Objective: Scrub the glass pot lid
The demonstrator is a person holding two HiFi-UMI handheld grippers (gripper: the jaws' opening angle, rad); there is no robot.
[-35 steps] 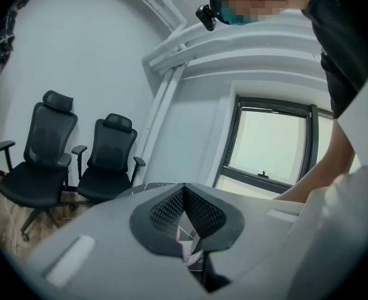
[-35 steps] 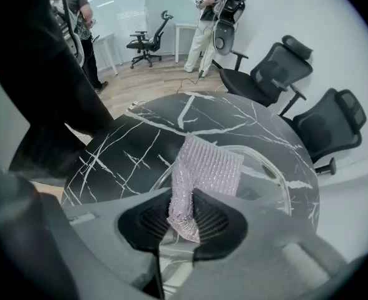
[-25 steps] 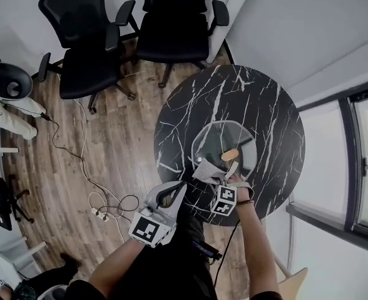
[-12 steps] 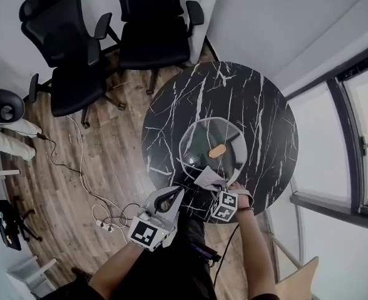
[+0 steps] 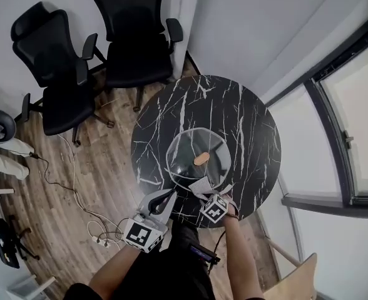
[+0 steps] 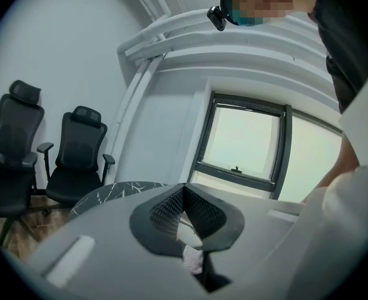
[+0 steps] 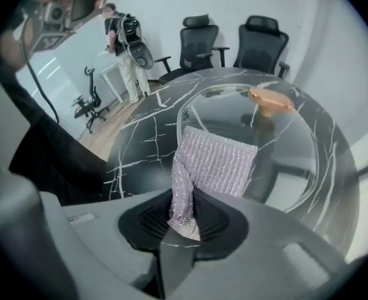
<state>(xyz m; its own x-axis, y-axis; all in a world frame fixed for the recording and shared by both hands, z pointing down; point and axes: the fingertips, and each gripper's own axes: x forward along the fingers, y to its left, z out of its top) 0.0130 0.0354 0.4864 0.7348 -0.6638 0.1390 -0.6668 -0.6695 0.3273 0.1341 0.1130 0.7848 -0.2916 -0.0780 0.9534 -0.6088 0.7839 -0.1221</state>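
Observation:
The glass pot lid lies flat on the round black marble table, its tan wooden knob pointing up. My right gripper is at the table's near edge, shut on a silvery mesh scrubbing cloth. In the right gripper view the cloth hangs from the right gripper and drapes over the near rim of the lid, short of the knob. My left gripper hovers by the table's near left edge, shut and empty. The left gripper looks over the table.
Two black office chairs stand on the wooden floor beyond the table. Cables trail over the floor at the left. A window runs along the right. A person stands far back in the right gripper view.
The head view has swung, so the table and lid sit further left and smaller in it. Both grippers keep much the same places at the table's near edge, the cloth still gripped.

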